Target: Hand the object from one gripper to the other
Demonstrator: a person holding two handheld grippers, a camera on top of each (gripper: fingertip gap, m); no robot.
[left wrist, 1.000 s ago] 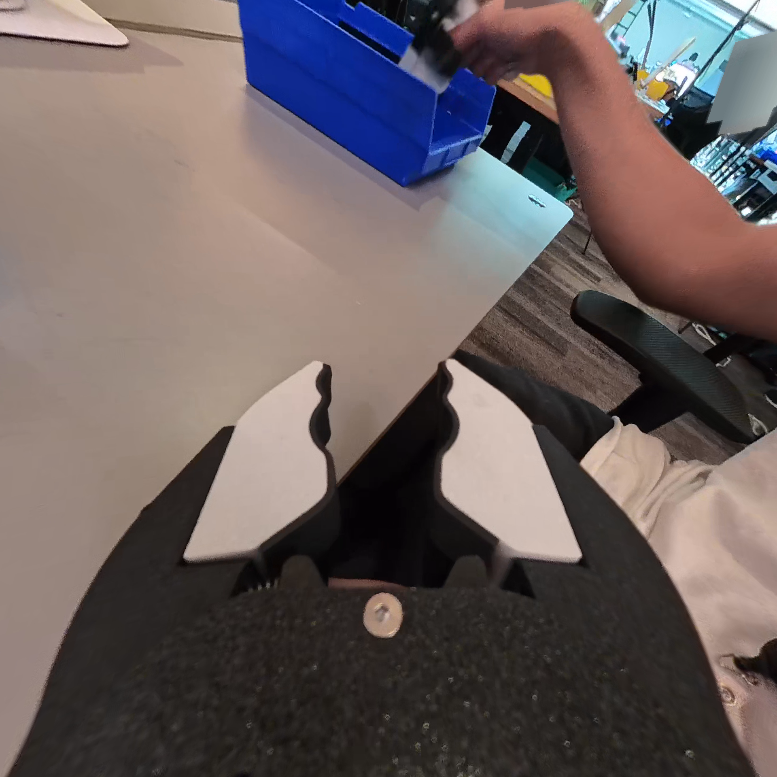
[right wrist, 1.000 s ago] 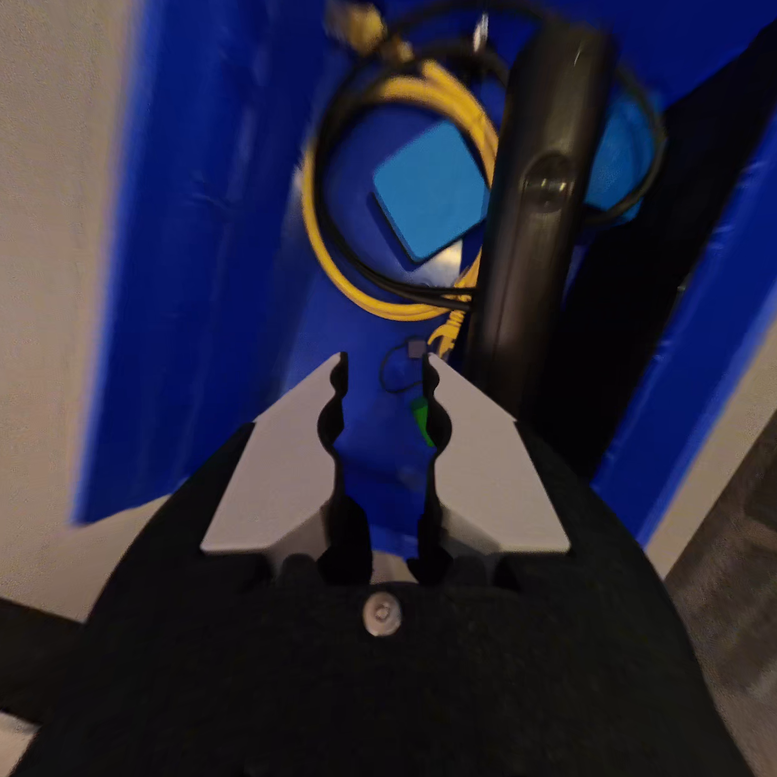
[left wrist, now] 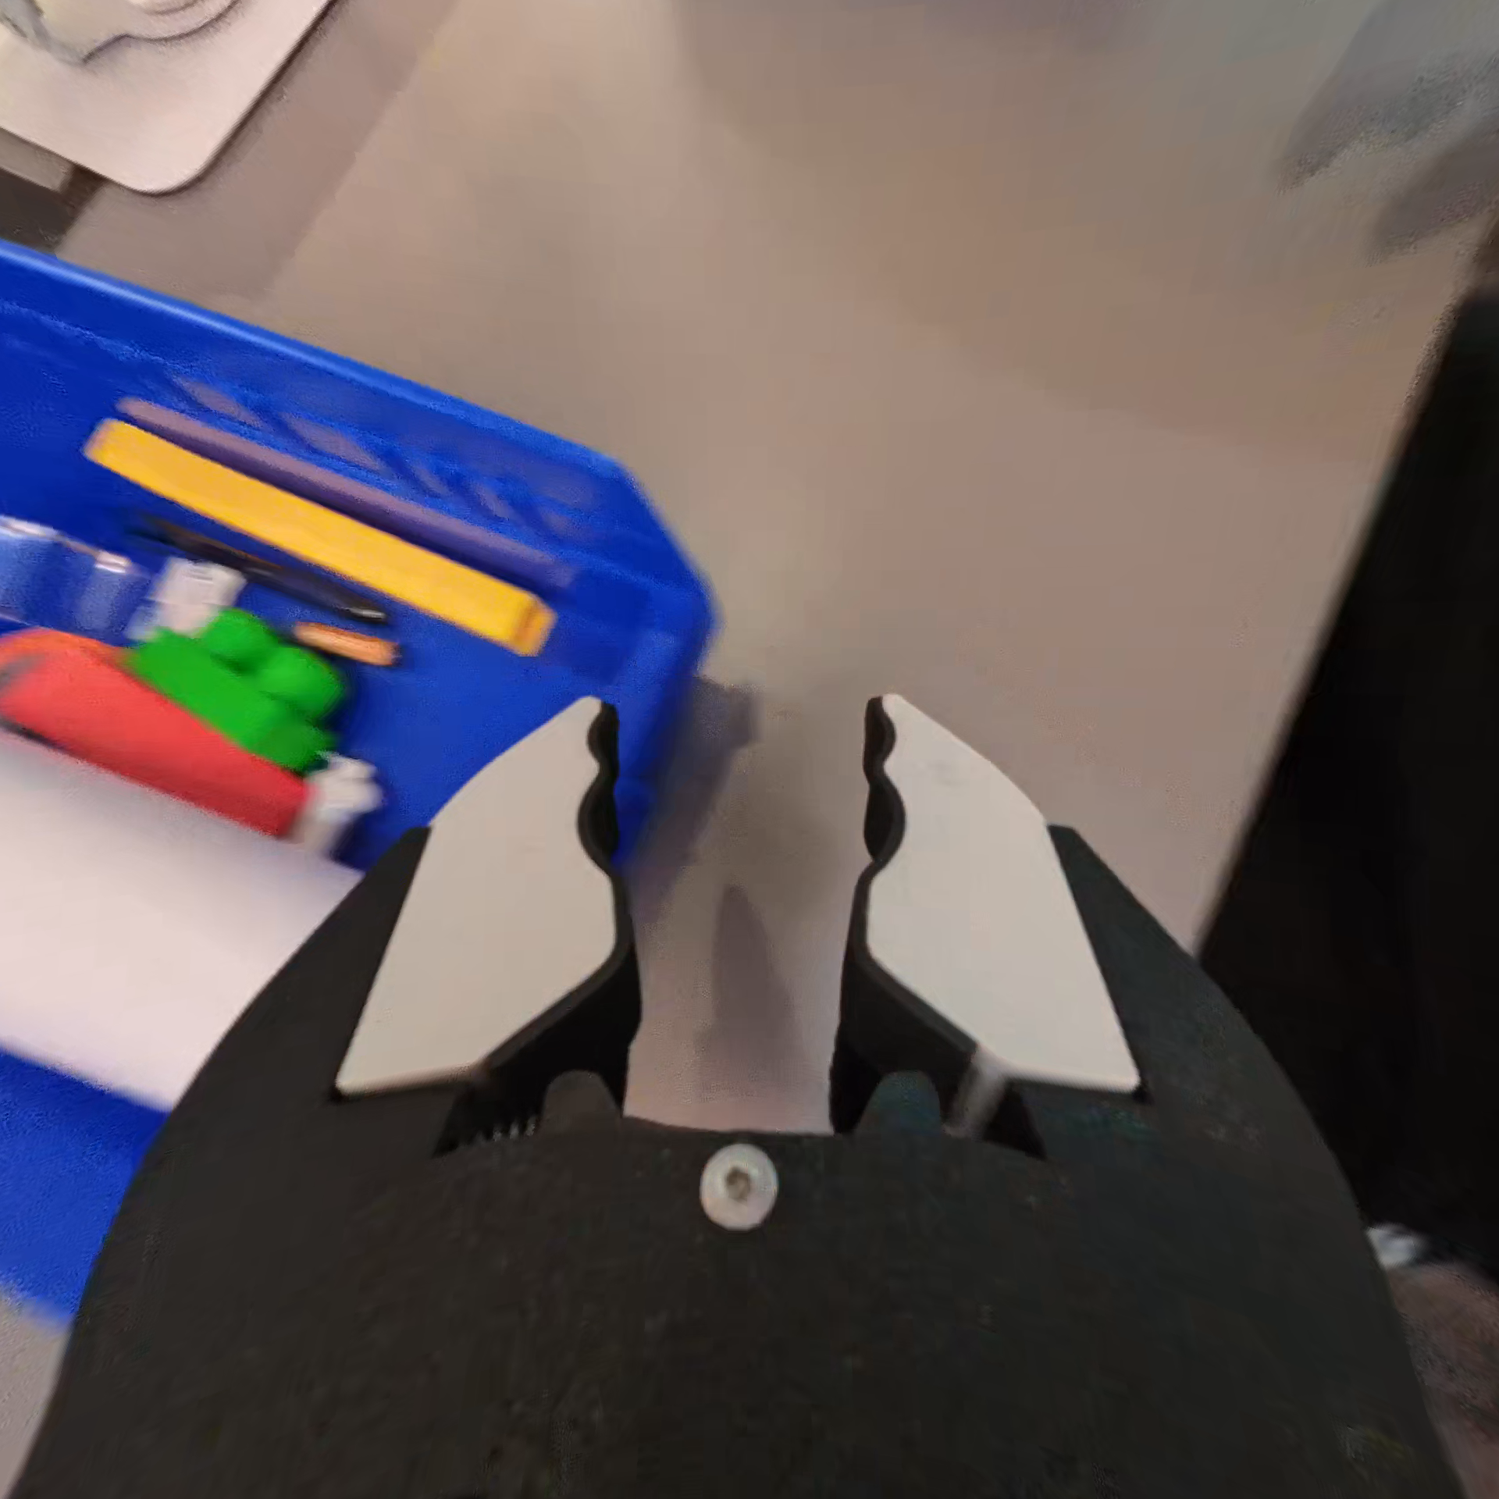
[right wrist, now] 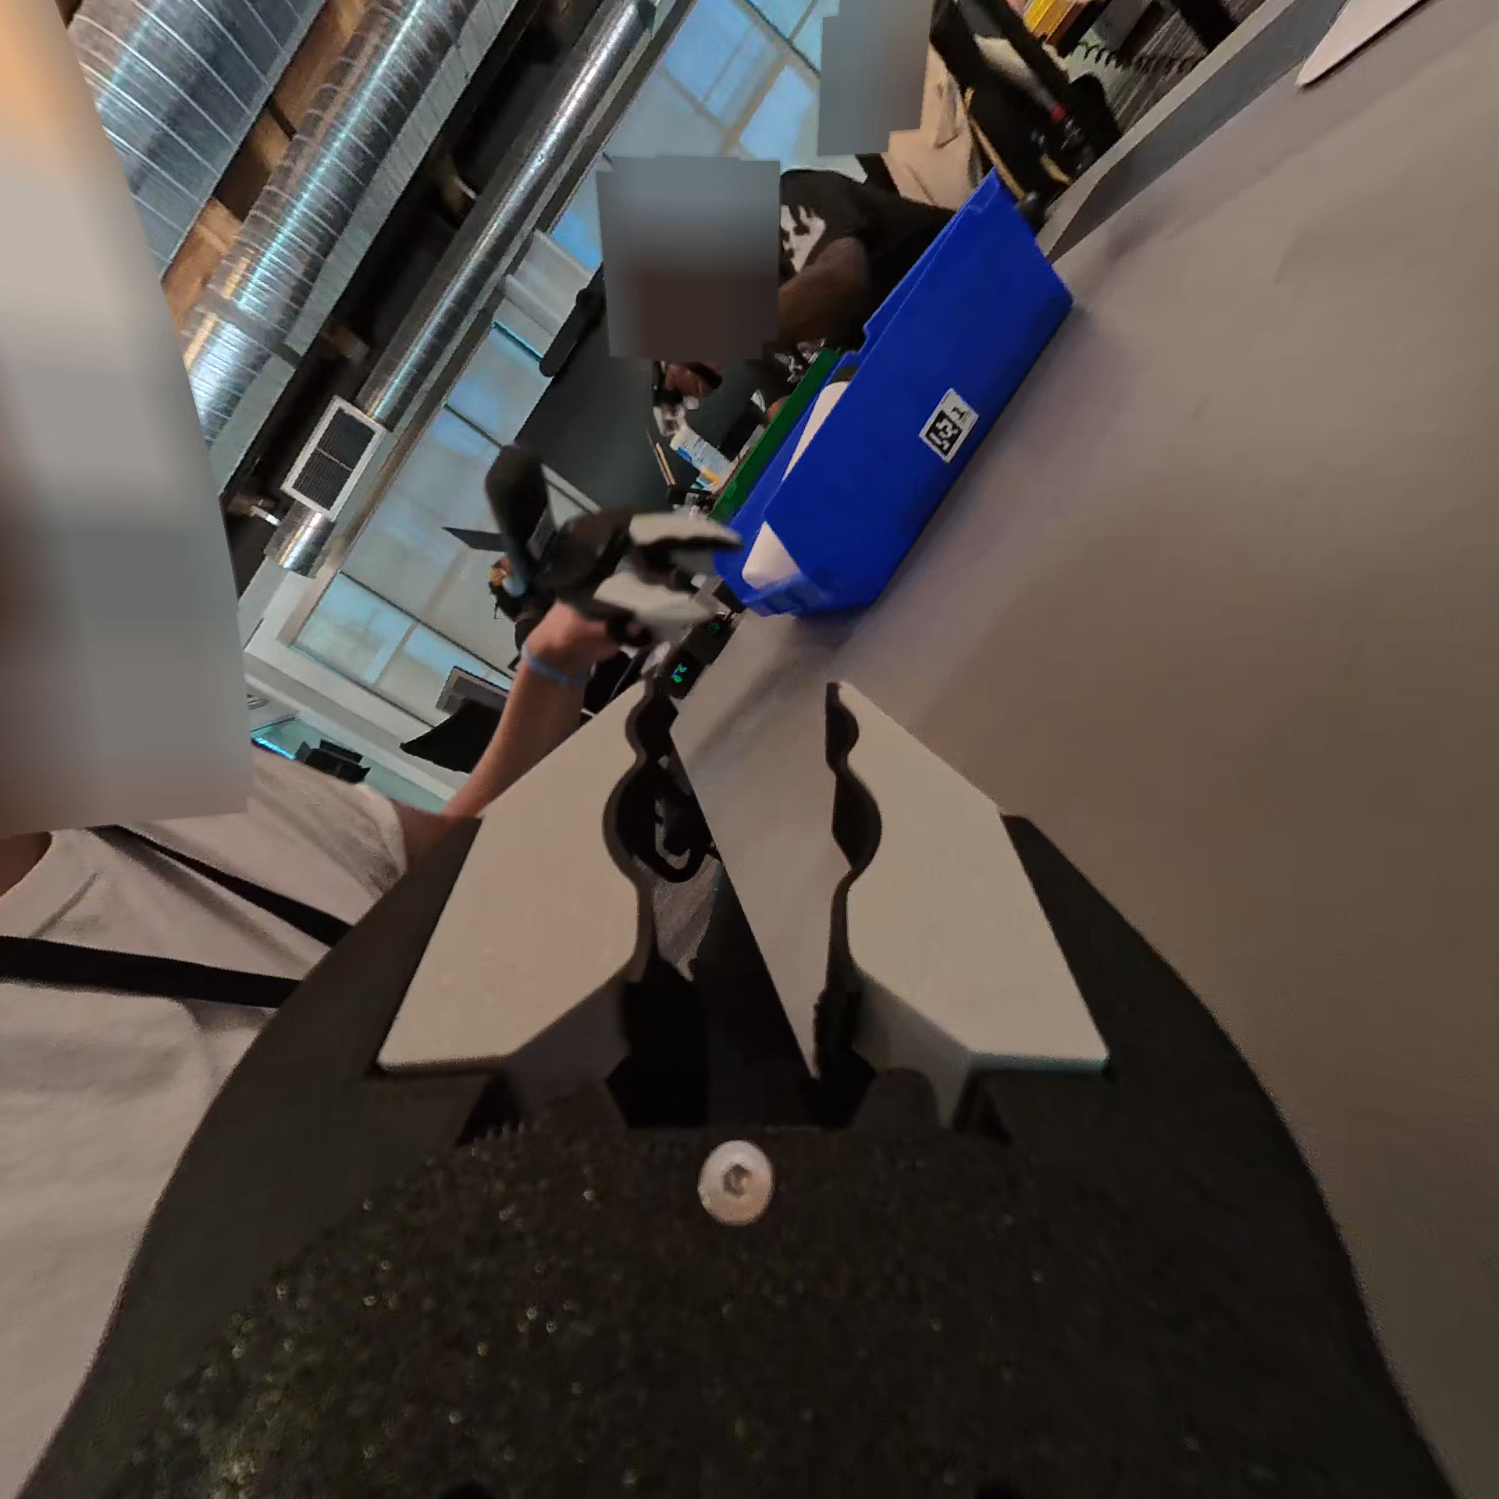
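Note:
My left gripper [left wrist: 738,710] is open and empty, low over the grey table [left wrist: 973,405], just right of a blue bin [left wrist: 641,519]. The bin holds a yellow bar [left wrist: 324,527], a green block [left wrist: 243,689], a red object [left wrist: 146,730] and a white flat thing [left wrist: 122,933]; this view is blurred. My right gripper [right wrist: 742,699] is open and empty above the table's edge. In the right wrist view the left gripper [right wrist: 673,568] shows farther off, open, at the open end of the blue bin [right wrist: 892,454].
A pale mat [left wrist: 162,97] lies at the table's far left corner. A dark edge [left wrist: 1379,730] bounds the table on the right. In the right wrist view, the holder's light shirt [right wrist: 122,1054] fills the left and people sit behind the bin. There is about 30 centimeters between the tips of the two grippers.
My left gripper has moved from the table's edge to beside the bin. My right gripper has come out of a blue bin and now faces across the table. Both stay open.

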